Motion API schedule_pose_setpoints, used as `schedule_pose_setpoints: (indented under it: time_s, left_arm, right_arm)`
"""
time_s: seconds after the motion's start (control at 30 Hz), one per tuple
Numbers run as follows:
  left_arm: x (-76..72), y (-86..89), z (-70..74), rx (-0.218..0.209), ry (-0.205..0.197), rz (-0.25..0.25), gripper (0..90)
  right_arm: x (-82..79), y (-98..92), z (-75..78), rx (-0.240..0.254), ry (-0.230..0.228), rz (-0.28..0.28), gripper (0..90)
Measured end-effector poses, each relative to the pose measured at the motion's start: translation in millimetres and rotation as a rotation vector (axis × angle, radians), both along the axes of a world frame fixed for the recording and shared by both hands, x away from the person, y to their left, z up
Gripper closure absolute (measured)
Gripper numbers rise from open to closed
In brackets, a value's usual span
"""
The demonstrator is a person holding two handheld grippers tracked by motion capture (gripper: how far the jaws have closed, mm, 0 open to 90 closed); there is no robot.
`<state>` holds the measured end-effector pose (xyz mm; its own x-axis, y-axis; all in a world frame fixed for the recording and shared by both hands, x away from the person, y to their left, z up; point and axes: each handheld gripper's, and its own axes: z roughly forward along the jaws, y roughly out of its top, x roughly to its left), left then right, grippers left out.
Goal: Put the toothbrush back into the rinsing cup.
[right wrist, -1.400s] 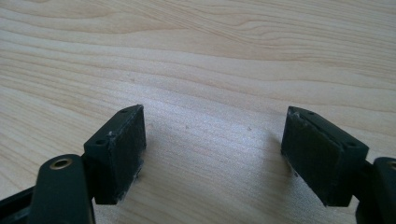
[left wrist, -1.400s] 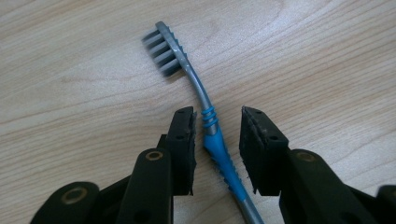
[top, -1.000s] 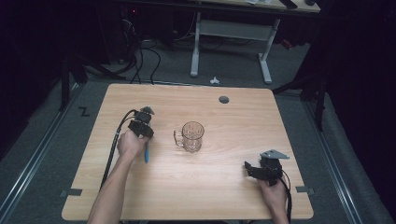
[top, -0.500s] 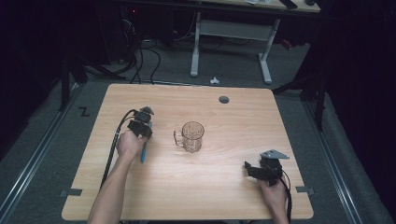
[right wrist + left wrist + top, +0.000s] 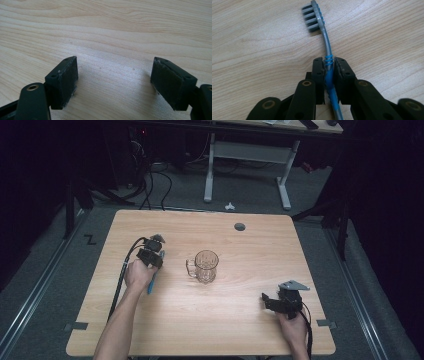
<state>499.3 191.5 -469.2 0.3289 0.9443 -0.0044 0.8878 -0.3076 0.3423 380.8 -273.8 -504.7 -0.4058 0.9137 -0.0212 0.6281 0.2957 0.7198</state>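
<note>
A blue and grey toothbrush (image 5: 325,42) is clamped by its handle in my left gripper (image 5: 329,62), which is shut on it. The bristle head points away from the jaws, just above the wood. In the high view the left gripper (image 5: 155,266) is on the left half of the table, with the toothbrush (image 5: 151,284) slanting back toward the hand. A clear glass mug (image 5: 206,266) stands upright at mid-table, its handle facing the left gripper. My right gripper (image 5: 113,72) is open over bare wood with nothing between its pads; it sits near the front right (image 5: 267,300).
The wooden table (image 5: 250,330) has a round cable hole (image 5: 240,226) near its far edge. Cables trail from both grippers. A desk frame (image 5: 247,167) and floor cables lie beyond the table in the dark.
The toothbrush's free end has swung slightly to the left in the left gripper. The right gripper and the mug have not moved.
</note>
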Motion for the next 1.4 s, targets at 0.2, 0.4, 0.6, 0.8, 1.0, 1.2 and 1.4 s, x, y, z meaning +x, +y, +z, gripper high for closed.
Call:
schedule_pose_setpoints:
  time_s: [0.2, 0.4, 0.6, 0.8, 1.0, 1.2, 1.4]
  left_arm:
    - [-1.3, 1.0, 3.4, 0.001, -0.006, -0.001, 79.1]
    - [-3.5, 2.2, 8.0, -0.001, -0.018, -0.004, 79.2]
    - [-7.2, 2.6, 14.5, 0.000, -0.036, -0.011, 79.2]
    - [-13.2, 3.0, 25.1, -0.004, -0.065, -0.019, 79.5]
    - [-20.0, 3.2, 35.6, -0.021, -0.090, -0.033, 79.7]
    - [-28.2, 1.5, 46.3, -0.038, -0.126, -0.052, 79.8]
    - [-35.3, -1.8, 53.9, -0.070, -0.150, -0.076, 80.0]
  right_arm:
    - [0.0, 0.0, 0.0, 0.000, 0.000, 0.001, 22.1]
    - [0.0, 0.0, 0.0, 0.000, 0.000, 0.001, 22.1]
    - [0.0, 0.0, 0.0, 0.000, 0.000, 0.001, 22.1]
    - [0.0, -0.1, 0.0, -0.001, 0.000, 0.000, 22.1]
    - [0.0, -0.1, 0.0, -0.001, 0.000, 0.001, 22.1]
    - [0.0, 0.0, 0.0, 0.000, 0.000, 0.000, 22.1]
    - [0.0, 0.0, 0.0, 0.000, 0.000, 0.001, 22.1]
